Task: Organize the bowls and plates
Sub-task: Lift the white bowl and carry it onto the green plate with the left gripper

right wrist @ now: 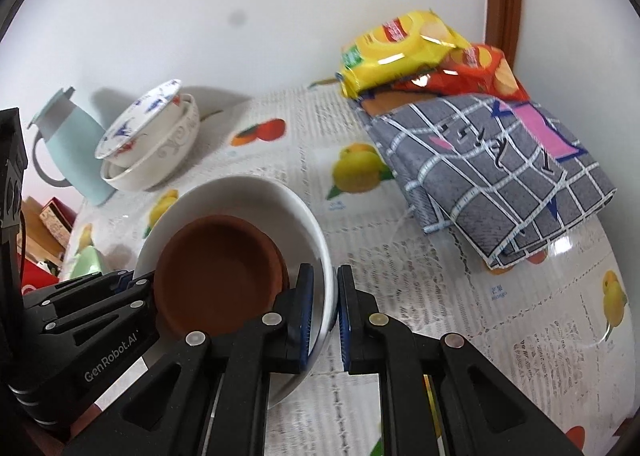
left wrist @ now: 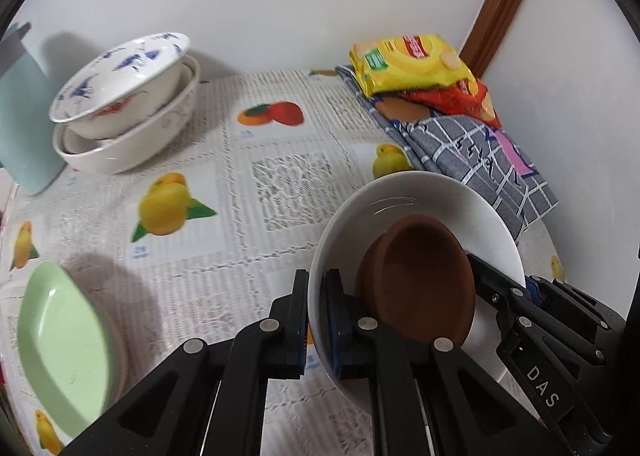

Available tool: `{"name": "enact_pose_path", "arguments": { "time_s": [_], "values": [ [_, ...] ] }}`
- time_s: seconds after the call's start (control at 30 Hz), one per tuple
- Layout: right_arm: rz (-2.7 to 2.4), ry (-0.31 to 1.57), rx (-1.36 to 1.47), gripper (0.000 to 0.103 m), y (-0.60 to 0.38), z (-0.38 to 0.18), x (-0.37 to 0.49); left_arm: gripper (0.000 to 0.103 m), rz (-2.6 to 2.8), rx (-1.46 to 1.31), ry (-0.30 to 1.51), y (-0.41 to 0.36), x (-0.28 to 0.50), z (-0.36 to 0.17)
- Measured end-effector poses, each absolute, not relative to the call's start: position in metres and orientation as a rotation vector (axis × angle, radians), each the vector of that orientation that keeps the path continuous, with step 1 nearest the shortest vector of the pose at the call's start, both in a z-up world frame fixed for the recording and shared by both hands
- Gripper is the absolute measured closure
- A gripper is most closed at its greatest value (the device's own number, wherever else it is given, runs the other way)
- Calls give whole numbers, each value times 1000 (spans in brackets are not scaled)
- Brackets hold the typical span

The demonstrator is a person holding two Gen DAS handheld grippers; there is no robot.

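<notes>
Your fruit-print tablecloth (left wrist: 256, 176) carries everything. Beside the white bowl (left wrist: 432, 192), toward the wall, lies the grey checked cloth (right wrist: 500, 176) with yellow and orange snack bags (right wrist: 400, 52) on top; their print is unreadable. Far left of the white bowl stand stacked blue-patterned bowls (left wrist: 120, 96) and a pale blue jug (right wrist: 68, 136); a green dish (left wrist: 60, 340) sits nearer. Your left gripper (left wrist: 316, 320), marked "GenRobot.AI", and right gripper (right wrist: 322, 316), marked "DAS", each pinch opposite rims of the white bowl, which holds a brown clay saucer (right wrist: 216, 276).
</notes>
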State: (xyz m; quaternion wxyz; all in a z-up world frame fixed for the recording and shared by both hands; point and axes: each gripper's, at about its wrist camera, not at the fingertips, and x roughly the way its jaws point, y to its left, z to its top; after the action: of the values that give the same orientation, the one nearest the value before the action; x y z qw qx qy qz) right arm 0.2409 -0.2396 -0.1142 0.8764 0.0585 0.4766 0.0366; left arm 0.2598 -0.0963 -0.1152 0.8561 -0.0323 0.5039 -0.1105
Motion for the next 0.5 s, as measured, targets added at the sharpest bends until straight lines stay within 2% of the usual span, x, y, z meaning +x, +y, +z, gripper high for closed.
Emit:
{"name": "enact_pose_path", "arguments": {
  "time_s": [0.5],
  "values": [
    [173, 926, 97, 92, -175, -70, 224, 94, -143, -76, 977, -30, 229, -69]
  ]
}}
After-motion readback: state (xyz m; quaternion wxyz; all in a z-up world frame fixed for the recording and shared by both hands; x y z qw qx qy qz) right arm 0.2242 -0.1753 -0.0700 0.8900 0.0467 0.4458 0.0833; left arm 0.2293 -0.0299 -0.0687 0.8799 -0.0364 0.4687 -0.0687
